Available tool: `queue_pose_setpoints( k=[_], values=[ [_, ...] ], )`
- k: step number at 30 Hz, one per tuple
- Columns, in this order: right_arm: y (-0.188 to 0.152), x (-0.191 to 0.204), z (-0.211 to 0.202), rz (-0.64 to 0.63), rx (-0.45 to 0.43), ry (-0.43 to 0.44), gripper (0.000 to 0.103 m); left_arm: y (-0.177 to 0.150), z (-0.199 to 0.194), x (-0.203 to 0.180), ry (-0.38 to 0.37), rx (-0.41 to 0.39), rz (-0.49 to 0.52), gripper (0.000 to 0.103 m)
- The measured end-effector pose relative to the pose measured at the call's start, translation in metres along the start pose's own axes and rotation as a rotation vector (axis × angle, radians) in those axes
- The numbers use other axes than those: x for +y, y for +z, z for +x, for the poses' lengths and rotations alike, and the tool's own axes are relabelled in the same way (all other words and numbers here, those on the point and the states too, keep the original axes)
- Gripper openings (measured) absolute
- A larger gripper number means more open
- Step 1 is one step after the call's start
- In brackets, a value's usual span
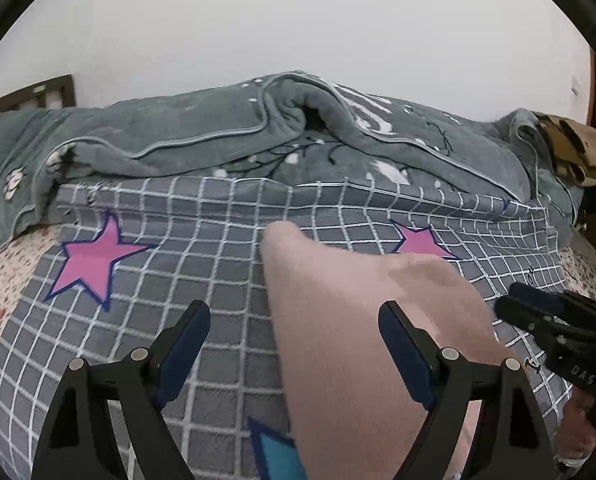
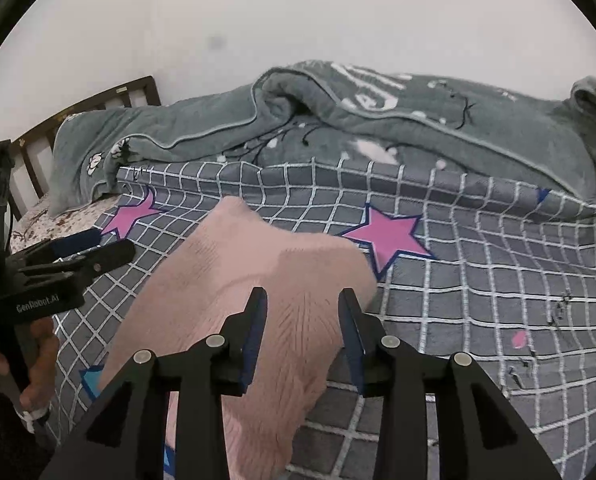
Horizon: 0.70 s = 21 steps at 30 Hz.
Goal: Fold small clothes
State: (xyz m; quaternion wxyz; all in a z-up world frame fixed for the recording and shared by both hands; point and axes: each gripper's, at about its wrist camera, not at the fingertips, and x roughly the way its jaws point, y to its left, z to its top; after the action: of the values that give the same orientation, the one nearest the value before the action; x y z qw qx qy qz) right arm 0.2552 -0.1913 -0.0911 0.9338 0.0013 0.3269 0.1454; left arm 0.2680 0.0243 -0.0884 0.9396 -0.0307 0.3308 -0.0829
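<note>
Black fingers of the left gripper (image 1: 294, 320) stand wide apart and grasp nothing, above the pink knitted garment (image 1: 361, 336). This garment lies folded on a grey checked bedsheet (image 1: 202, 280) with pink stars (image 1: 94, 260). Jaws of the right gripper (image 2: 302, 304) are partly parted over the same garment; its pads seem not to press the knit, though the view is poor there. Behind, a grey-green plush blanket (image 2: 377, 132) is bunched against the white wall (image 2: 298, 20). At the left is a dark wooden headboard (image 2: 98, 100).
</note>
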Motion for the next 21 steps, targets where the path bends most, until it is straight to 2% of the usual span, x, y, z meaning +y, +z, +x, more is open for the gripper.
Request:
queue_pose_setpoints(
  k=[5, 8, 10, 13, 15, 18, 21],
  values=[
    [0.012, -0.005, 0.027, 0.010, 0.026, 0.014, 0.036, 0.013, 0.029, -0.011, -0.063, 0.025, 0.037, 0.086],
    [0.014, -0.009, 0.047, 0.015, 0.054, 0.035, 0.037, 0.015, 0.054, -0.015, -0.091, 0.076, 0.089, 0.085],
    [0.009, -0.012, 0.065, 0.004, 0.091, 0.035, 0.037, 0.011, 0.068, -0.012, -0.094, 0.111, 0.088, 0.081],
    [-0.001, -0.015, 0.085, -0.020, 0.110, -0.010, 0.037, 0.001, 0.092, -0.004, -0.096, 0.181, 0.047, 0.079],
    [-0.003, -0.023, 0.091, 0.020, 0.114, 0.013, 0.042, -0.002, 0.098, 0.001, -0.102, 0.211, 0.033, 0.079],
    [-0.003, -0.035, 0.095, 0.079, 0.130, 0.047, 0.042, -0.003, 0.092, 0.006, -0.098, 0.182, 0.006, 0.079],
    [-0.003, -0.034, 0.091, 0.077, 0.122, 0.037, 0.042, -0.003, 0.084, 0.002, -0.102, 0.173, 0.013, 0.077]
  ],
)
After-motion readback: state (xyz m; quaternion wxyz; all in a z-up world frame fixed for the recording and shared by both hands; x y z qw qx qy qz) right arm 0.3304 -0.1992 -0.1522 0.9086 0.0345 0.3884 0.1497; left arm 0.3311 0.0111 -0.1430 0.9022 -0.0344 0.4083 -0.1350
